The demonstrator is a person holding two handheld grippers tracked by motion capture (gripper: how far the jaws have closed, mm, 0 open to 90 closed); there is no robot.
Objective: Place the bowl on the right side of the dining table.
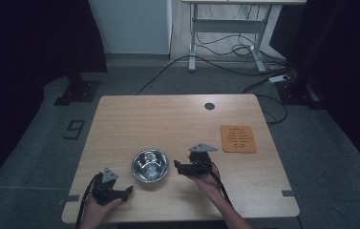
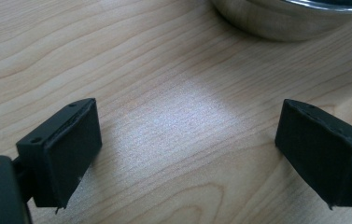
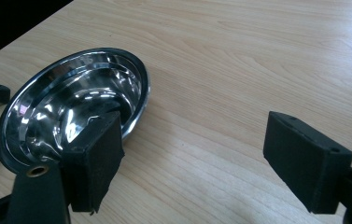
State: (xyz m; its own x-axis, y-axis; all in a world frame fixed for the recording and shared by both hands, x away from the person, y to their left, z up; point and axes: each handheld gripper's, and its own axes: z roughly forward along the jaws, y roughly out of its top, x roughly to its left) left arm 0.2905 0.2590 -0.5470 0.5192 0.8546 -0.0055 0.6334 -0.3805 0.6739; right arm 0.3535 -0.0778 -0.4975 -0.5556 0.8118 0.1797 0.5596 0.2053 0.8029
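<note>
A shiny steel bowl (image 1: 150, 165) sits empty on the wooden table (image 1: 168, 124) near its front edge. My left gripper (image 1: 129, 191) rests low at the bowl's front left, open, with bare wood between its pads (image 2: 66, 154); the bowl's outer wall (image 2: 285, 21) shows just beyond them. My right gripper (image 1: 177, 167) sits just right of the bowl, open and pointing toward it. Its jaws stand wide apart with nothing between them, and the bowl (image 3: 71, 107) lies behind its left pad (image 3: 94, 163).
An orange card with dark print (image 1: 238, 139) lies at the table's right side. A small dark round hole (image 1: 209, 106) marks the far edge. Beyond the table stand a desk frame (image 1: 225, 28) with cables on the floor and dark stands.
</note>
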